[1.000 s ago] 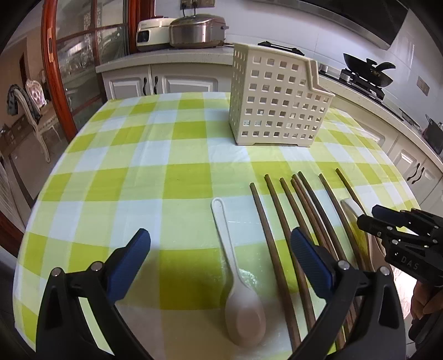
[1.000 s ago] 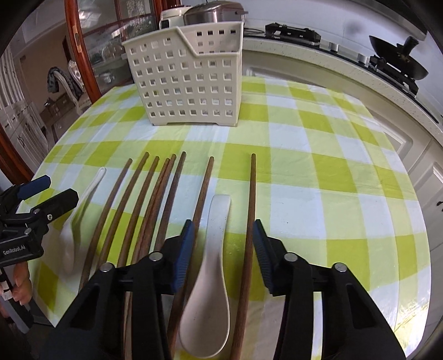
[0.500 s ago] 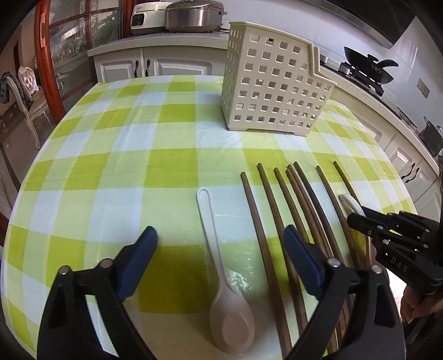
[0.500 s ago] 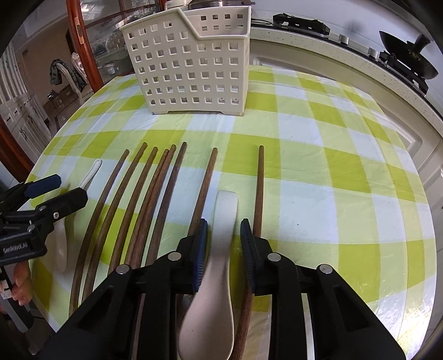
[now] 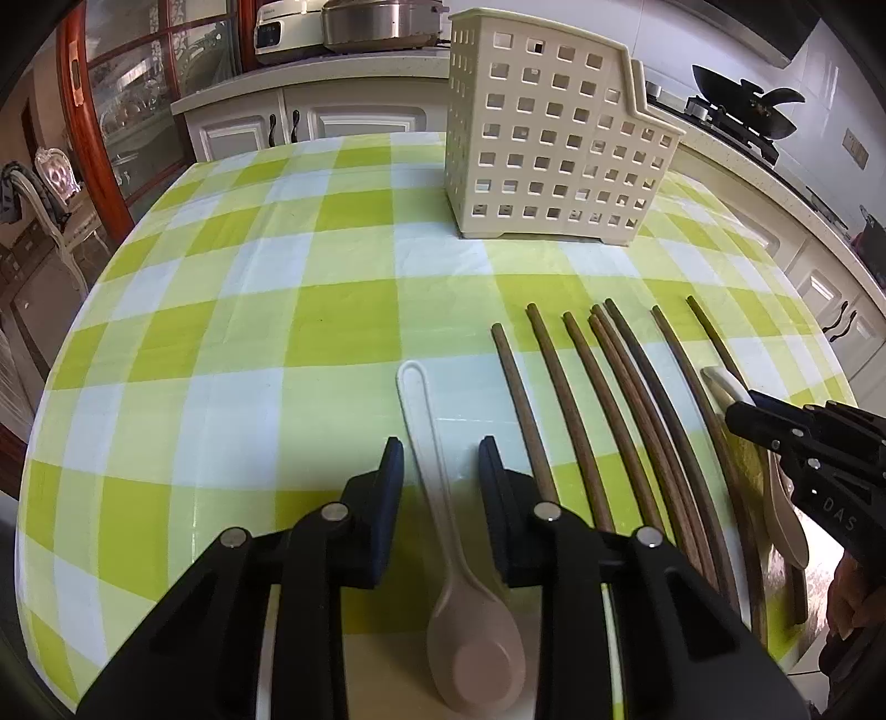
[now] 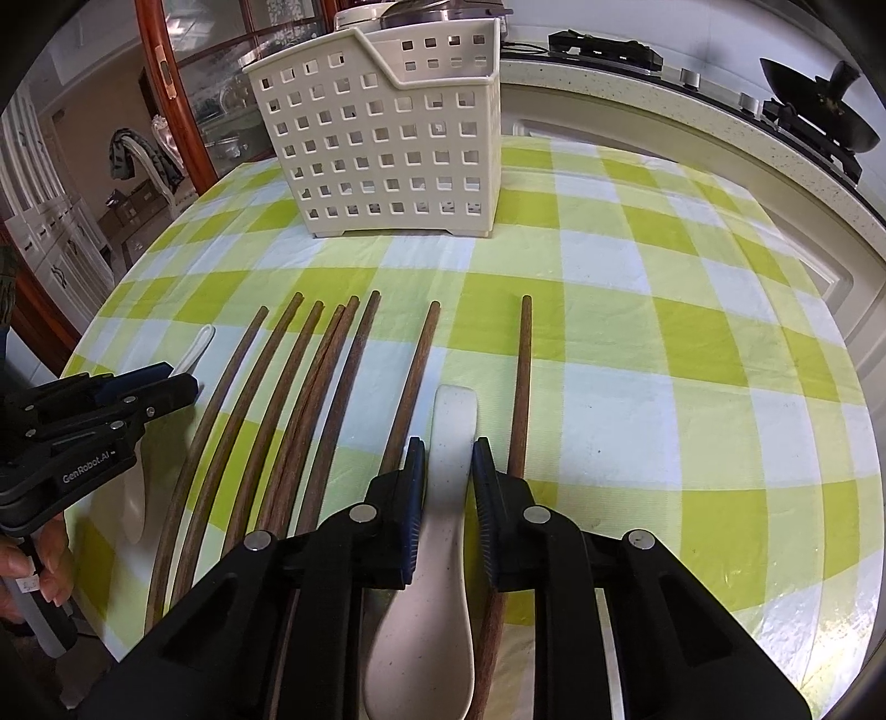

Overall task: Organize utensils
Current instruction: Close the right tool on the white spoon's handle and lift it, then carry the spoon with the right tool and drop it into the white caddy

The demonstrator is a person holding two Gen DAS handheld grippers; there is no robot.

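A slim white spoon point(image 5: 443, 515) lies on the checked tablecloth. My left gripper point(image 5: 441, 451) straddles its handle, jaws partly closed with a gap on each side. A wider white spoon point(image 6: 443, 498) lies between two chopsticks. My right gripper point(image 6: 448, 451) has its pads against that spoon's handle. Several brown chopsticks point(image 6: 310, 410) lie side by side between the two spoons; they also show in the left wrist view point(image 5: 609, 410). A cream perforated utensil basket point(image 5: 554, 155) stands upright at the far side of the table; it also shows in the right wrist view point(image 6: 387, 138).
The round table point(image 5: 221, 332) has a green and white checked cloth. A kitchen counter with a rice cooker point(image 5: 376, 22) runs behind it. A stove with a wok point(image 6: 819, 122) is at the right. A glass cabinet and a chair point(image 5: 55, 188) stand at the left.
Both grippers have moved forward and down over their spoons. The left jaws have narrowed a lot around the slim spoon's handle. The right jaws have closed onto the wide spoon's handle.
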